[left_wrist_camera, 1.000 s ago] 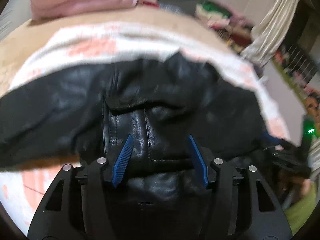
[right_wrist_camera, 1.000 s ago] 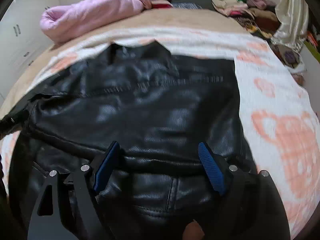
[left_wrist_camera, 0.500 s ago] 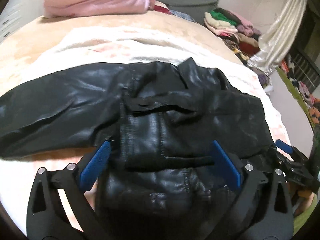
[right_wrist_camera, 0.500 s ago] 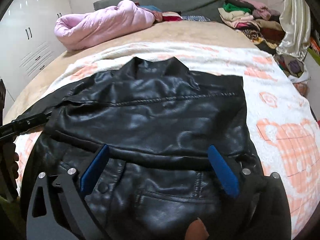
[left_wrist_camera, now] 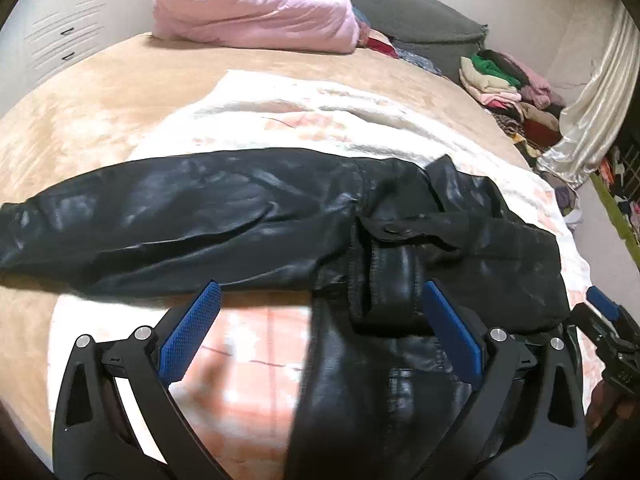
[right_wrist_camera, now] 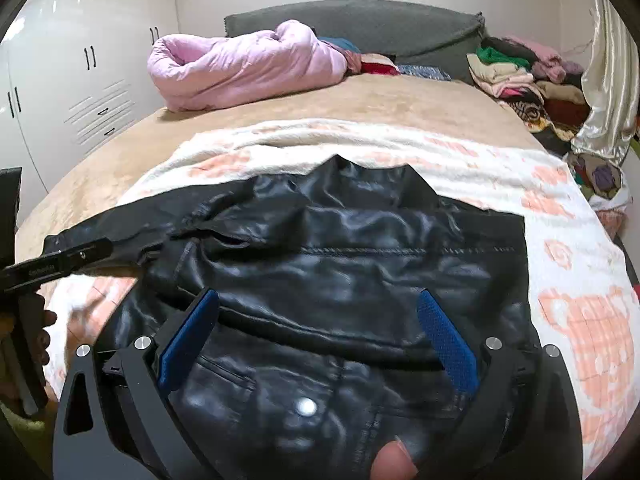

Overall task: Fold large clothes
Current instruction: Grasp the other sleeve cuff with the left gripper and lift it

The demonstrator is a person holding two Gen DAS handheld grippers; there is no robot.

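Hanging over the near edge of the bed, both tools have jaws spread wide with nothing between the pads; both have just been opening, and the leather lies under them, not gripped. Left gripper point(left_wrist_camera: 318, 330) sits above the near left part of the black leather jacket point(right_wrist_camera: 360, 280), one pad point(left_wrist_camera: 188, 332) over bare blanket, the other over the folded hem. Right gripper point(right_wrist_camera: 318, 340) hovers over the jacket's lower middle, snap button point(right_wrist_camera: 306, 406) just below it. Jacket lies on the white and peach blanket point(right_wrist_camera: 580, 280), which covers the tan bed point(right_wrist_camera: 360, 96). Collar point(right_wrist_camera: 372, 176) points away toward the pink duvet point(right_wrist_camera: 240, 64) and grey headboard point(right_wrist_camera: 360, 20), hem toward us. Bottom section looks already turned up over the body. One sleeve point(left_wrist_camera: 160, 216) stretches straight out to the left, its long axis across the bed, cuff end well apart from both tools. The right side shows a straight edge, so that sleeve seems tucked in, though I can't confirm. Judgement: next fold turns on that left sleeve. It lies left of the left gripper and far from the right one, so the left hand is the natural one to take it and bring it across the body. Clothes pile point(right_wrist_camera: 516, 72) and curtain point(right_wrist_camera: 608, 60) sit far right, out of the way.
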